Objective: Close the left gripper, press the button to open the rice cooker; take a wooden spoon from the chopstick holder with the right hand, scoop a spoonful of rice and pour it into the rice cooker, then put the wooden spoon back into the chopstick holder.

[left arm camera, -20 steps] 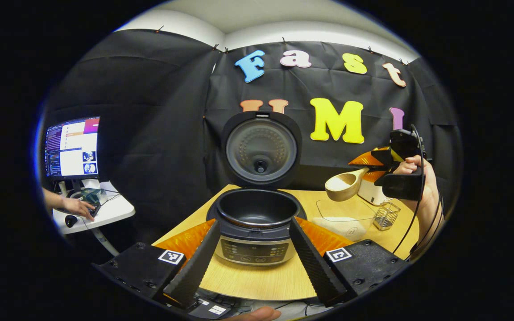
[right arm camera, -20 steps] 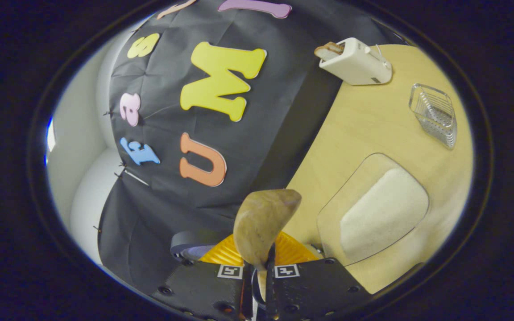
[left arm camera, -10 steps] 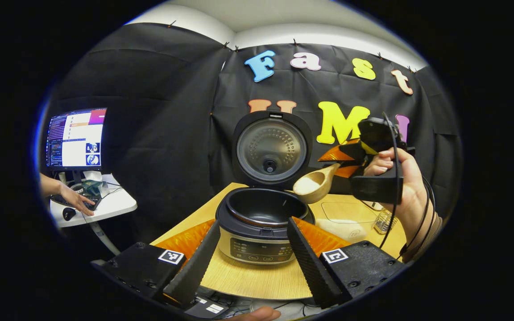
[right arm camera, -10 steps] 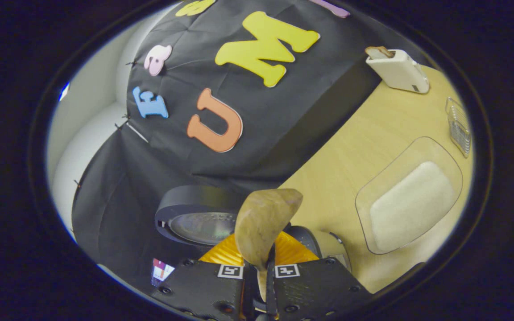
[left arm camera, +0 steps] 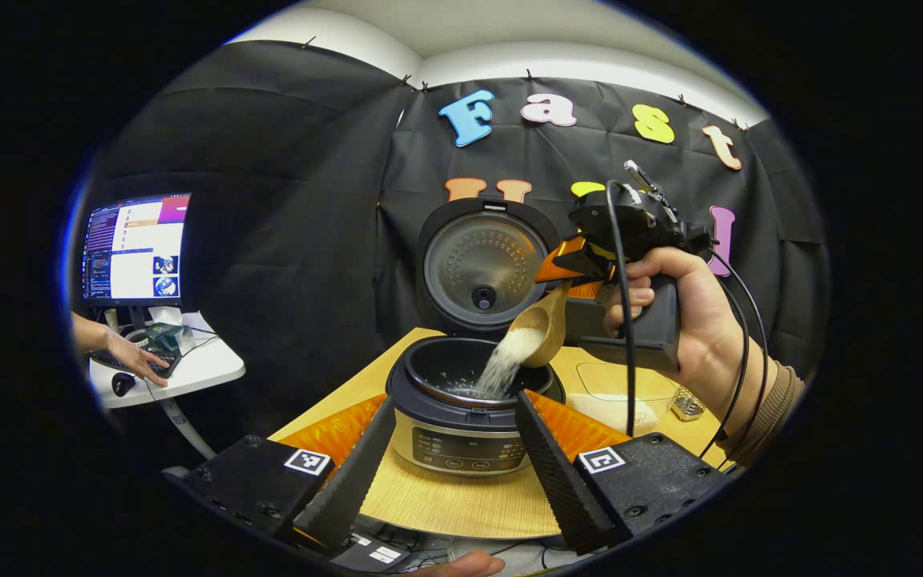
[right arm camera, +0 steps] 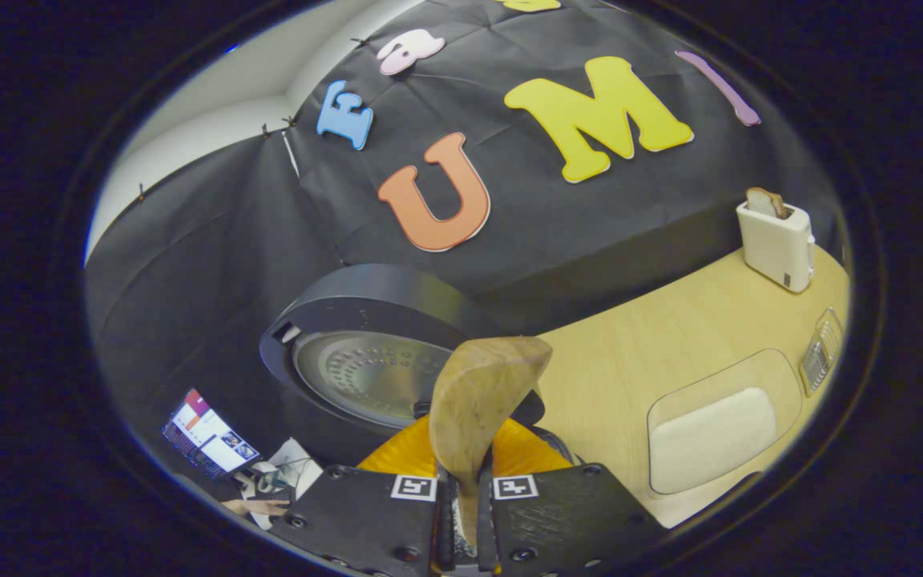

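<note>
Clamping tight on the handle of the one wooden spoon [right arm camera: 479,401] with the right gripper [right arm camera: 464,513], both fingers pressing it. Tipping the bowl down, a hand [left arm camera: 698,320] angling the tool over, rice [left arm camera: 505,365] streaming off the spoon's lip into the pot of the single rice cooker [left arm camera: 465,401] right below, lid standing up behind. Hanging back with the left gripper [left arm camera: 453,473], fingers spread wide and gripping nothing, framing the cooker's front. Sitting off beside: one clear tray [right arm camera: 722,421] of rice, one chopstick holder [right arm camera: 820,353], one toaster [right arm camera: 778,236].
</note>
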Demonstrator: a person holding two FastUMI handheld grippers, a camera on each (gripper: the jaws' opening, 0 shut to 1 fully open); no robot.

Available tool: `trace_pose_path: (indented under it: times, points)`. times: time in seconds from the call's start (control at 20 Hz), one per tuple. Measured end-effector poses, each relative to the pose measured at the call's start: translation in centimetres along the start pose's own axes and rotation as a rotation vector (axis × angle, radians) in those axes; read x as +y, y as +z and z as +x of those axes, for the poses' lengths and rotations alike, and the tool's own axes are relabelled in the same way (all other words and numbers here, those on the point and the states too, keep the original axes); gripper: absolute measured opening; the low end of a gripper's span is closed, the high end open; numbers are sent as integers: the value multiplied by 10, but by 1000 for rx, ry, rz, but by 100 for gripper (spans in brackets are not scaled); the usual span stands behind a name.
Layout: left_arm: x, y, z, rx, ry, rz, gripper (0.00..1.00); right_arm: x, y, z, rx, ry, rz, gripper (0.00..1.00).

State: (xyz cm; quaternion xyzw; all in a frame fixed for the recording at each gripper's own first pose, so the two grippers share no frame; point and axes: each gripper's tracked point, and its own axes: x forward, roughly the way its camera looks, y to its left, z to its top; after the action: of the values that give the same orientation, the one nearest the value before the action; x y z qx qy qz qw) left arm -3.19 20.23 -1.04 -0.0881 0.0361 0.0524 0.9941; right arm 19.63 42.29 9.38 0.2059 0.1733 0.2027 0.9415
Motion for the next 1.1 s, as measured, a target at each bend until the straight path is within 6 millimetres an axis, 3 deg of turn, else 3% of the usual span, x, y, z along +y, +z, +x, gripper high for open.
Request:
trace_pose_path:
  times: [0.5, 0.85, 1.0, 1.1]
  points:
    - [6, 0, -2, 1, 19, 27, 96, 10, -12, 8, 18, -18, -368, 11]
    - [14, -1, -5, 3, 37, 21, 96, 36, -17, 5, -22, 19, -718, 11]
    - [24, -3, -3, 11, 52, -4, 96, 50, -22, 1, -18, 41, -767, 11]
    - [28, -4, -3, 16, 64, -10, 96, 50, -27, 1, -9, 45, -783, 11]
